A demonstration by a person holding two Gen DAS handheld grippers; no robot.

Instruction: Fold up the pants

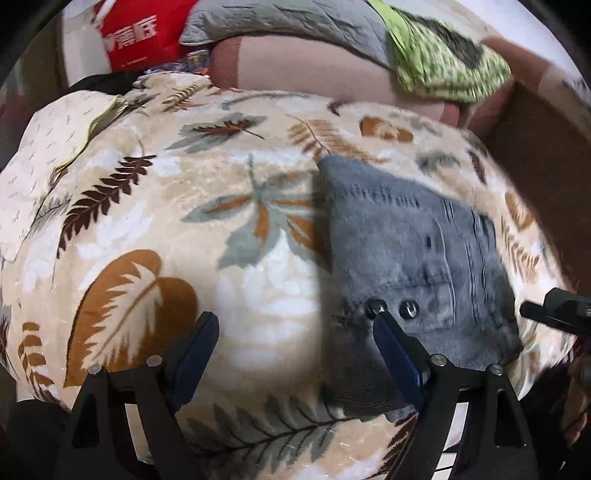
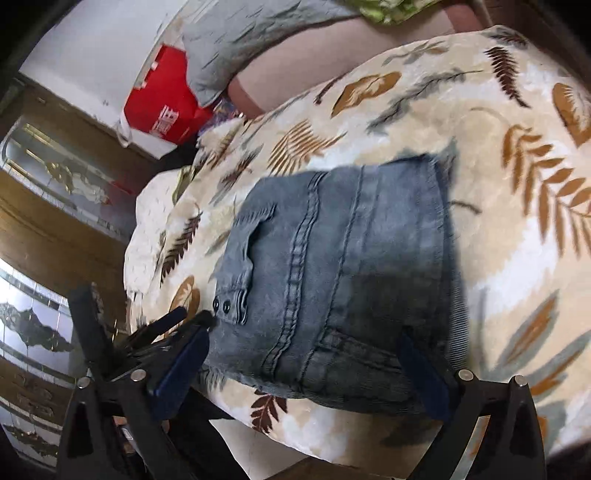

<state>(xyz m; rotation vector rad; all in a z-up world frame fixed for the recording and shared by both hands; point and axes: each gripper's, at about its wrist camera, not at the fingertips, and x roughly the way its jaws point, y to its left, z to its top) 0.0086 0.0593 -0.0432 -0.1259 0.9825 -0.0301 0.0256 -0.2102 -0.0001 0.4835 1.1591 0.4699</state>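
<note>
The grey-blue denim pants lie folded into a compact rectangle on the leaf-patterned blanket, with two metal buttons at the near edge. My left gripper is open and empty; its right finger sits at the pants' near-left corner. In the right wrist view the folded pants lie straight ahead. My right gripper is open and empty, with its fingers on either side of the near edge of the pants. The left gripper shows beside the pants' left corner.
A grey quilted pillow, a green patterned cloth and a pink sheet lie behind the blanket. A red bag stands at the far left. A wooden cabinet with mirrored panels stands left of the bed.
</note>
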